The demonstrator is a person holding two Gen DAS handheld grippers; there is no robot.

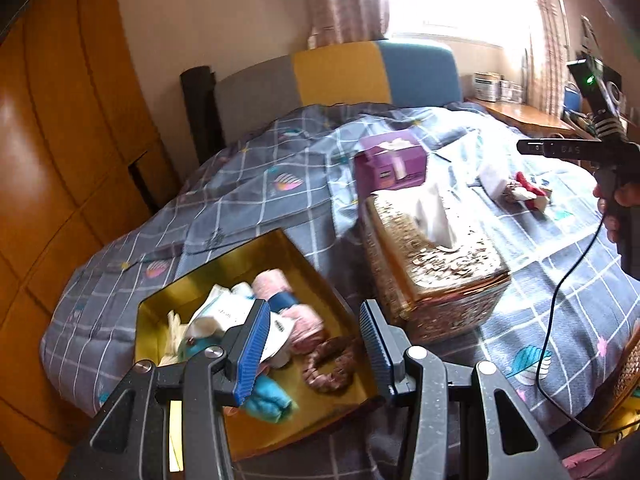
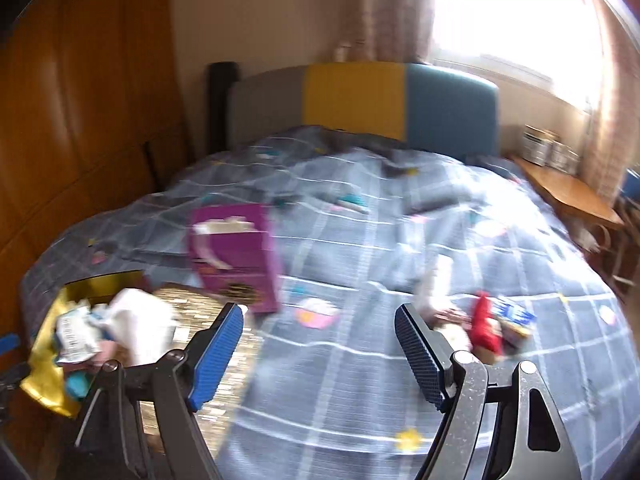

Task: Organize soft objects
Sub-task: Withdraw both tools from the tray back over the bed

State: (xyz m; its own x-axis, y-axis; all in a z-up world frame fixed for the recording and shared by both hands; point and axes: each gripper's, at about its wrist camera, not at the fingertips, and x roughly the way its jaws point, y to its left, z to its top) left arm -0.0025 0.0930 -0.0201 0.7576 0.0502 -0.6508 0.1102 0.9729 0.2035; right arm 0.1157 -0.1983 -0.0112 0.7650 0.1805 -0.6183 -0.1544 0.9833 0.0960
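While my left tool (image 1: 314,348) hangs above the gold-lined square tin box (image 1: 324,276) at the near edge of the bed, its blue ribbed pads stand apart with nothing between them. Inside that box lie the soft things already gathered: a turquoise fuzzy cloth (image 1: 269,398), a brown patterned fabric ring (image 1: 330,364), a pink rolled towel with a blue band (image 1: 280,286) and some white packets (image 1: 224,312). Just to the right of the box, touching the quilt, sits the ornate gold tissue box (image 1: 436,276) with a white tissue standing out of its top.

My right tool (image 2: 319,356) is released too, its pads spread wide over bare quilt and gripping nothing. Just beyond its right pad lies the small heap still loose on the bed: a red soft toy (image 2: 486,326) with a blue-and-white packet (image 2: 514,316) beside it and a pale cloth piece (image 2: 436,284) just past them. From the left view that heap lies well apart from the tin box, on the far side of the tissue box.

Farther up the grey checked quilt (image 2: 360,380) stands a purple cardboard box (image 1: 390,160), behind the gold one. Beyond it rises the grey, yellow and blue padded headboard (image 1: 340,74), with a wooden wardrobe (image 1: 60,140) to the left and a wooden counter (image 2: 568,192) under the bright window at the right.
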